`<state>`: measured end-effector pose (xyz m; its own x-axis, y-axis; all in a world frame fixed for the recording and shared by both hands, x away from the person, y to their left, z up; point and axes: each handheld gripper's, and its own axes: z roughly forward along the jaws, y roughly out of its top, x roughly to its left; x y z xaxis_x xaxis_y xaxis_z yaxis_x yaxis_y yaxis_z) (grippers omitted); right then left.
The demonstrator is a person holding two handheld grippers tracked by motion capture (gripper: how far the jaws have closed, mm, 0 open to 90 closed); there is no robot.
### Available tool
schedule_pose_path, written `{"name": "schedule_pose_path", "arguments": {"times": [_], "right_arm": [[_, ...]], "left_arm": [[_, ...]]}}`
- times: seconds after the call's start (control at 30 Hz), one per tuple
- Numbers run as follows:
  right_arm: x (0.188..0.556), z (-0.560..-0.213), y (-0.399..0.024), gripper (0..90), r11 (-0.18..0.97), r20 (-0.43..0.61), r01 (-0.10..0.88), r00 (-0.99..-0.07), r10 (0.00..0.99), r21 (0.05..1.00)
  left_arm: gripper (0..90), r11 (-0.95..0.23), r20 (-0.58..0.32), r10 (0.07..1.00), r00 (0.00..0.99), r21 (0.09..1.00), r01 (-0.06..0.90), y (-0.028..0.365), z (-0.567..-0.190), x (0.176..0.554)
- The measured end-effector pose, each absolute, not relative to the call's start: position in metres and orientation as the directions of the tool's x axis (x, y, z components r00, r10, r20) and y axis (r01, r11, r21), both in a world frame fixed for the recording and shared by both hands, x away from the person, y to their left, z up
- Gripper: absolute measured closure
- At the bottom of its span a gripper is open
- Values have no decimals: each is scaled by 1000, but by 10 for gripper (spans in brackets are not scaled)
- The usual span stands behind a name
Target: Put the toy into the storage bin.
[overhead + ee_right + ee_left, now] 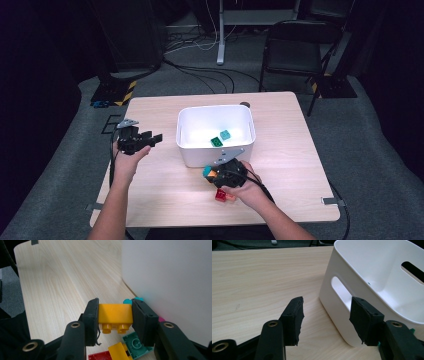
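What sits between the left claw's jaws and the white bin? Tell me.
Bare wood table; in the left gripper view the open left claw stands just short of the white bin.

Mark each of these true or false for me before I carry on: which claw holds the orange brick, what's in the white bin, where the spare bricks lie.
1. The right claw grips an orange brick. True.
2. The left claw holds a green brick. False: its jaws stand open with nothing between them.
3. The white bin has no bricks in it. False: a green brick and a teal brick lie inside.
4. A red brick lies on the table beneath the right hand. True.
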<state>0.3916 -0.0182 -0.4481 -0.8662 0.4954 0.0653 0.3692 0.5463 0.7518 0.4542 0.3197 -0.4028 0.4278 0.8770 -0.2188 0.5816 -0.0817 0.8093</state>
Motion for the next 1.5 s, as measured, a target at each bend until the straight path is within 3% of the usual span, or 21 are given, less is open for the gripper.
{"name": "schedule_pose_path", "arguments": {"times": [0.93, 1.5], "right_arm": [[397, -365, -52, 583, 488, 82, 376, -849, 523, 787], [428, -332, -50, 582, 473, 35, 375, -811, 584, 798]], "left_arm": [[442, -77, -222, 877, 426, 810, 581, 322, -402, 454], [442, -68, -236, 867, 439, 817, 573, 322, -398, 451]]}}
